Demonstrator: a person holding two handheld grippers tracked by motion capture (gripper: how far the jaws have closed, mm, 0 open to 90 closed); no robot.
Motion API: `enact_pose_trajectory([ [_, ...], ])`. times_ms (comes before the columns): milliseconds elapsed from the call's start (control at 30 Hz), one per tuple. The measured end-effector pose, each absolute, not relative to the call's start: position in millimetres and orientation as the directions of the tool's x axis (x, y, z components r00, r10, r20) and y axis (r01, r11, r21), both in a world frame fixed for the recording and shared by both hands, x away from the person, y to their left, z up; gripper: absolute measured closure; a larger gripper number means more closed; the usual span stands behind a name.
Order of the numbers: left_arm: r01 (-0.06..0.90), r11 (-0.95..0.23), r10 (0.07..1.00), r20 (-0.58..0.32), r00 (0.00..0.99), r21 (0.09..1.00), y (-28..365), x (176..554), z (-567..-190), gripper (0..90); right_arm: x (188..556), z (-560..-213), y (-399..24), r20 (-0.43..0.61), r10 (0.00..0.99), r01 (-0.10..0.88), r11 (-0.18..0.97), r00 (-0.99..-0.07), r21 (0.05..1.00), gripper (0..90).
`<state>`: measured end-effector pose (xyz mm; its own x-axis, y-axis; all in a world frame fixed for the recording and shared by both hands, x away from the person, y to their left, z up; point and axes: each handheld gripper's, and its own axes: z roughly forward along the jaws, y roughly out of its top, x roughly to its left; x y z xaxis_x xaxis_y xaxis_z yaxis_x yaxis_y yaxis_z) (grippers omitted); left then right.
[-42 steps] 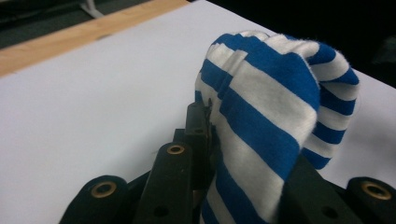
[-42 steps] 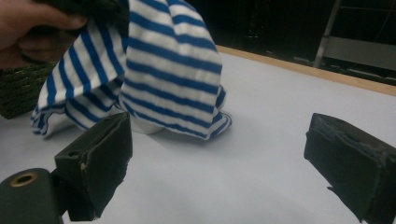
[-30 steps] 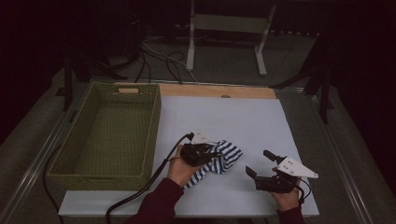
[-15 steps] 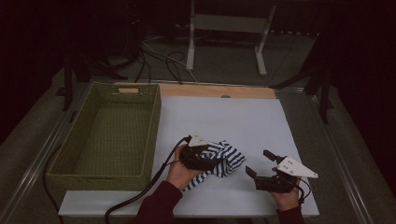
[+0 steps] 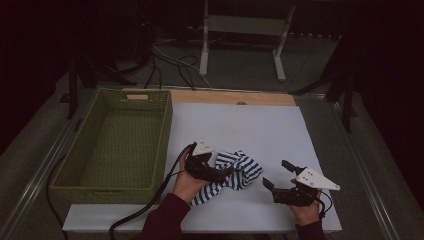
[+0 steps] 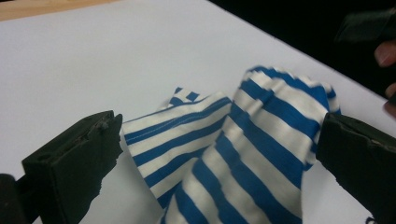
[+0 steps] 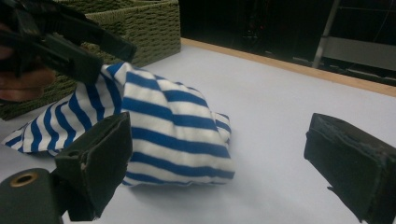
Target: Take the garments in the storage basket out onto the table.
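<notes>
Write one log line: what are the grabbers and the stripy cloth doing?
left gripper: jaws just opened, cloth between them | right gripper: open, off cloth | cloth: bunched on table | basket: nothing inside

From my high view, the left gripper (image 5: 220,172) covers part of the striped cloth (image 5: 240,172) beside the basket (image 5: 115,185); the cloth's near end runs off my left gripper view.

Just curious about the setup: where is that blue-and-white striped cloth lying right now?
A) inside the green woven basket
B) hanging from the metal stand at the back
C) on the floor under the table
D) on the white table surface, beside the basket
D: the striped cloth lies bunched on the white table surface, to the right of the green woven basket, whose inside holds nothing.
</notes>
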<state>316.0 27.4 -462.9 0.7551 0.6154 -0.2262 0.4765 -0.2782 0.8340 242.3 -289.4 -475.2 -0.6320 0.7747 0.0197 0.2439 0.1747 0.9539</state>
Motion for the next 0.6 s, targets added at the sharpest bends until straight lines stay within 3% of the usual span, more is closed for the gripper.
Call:
enact_pose_trajectory([
  [600, 0.486, -0.24, 0.668, -0.22, 0.711, 0.84, 40.4, 321.7, -462.3, 0.0, 249.4, -468.9, -290.3, 0.018, 0.785, 0.253, 0.178, -0.62, 0.951, 7.6],
])
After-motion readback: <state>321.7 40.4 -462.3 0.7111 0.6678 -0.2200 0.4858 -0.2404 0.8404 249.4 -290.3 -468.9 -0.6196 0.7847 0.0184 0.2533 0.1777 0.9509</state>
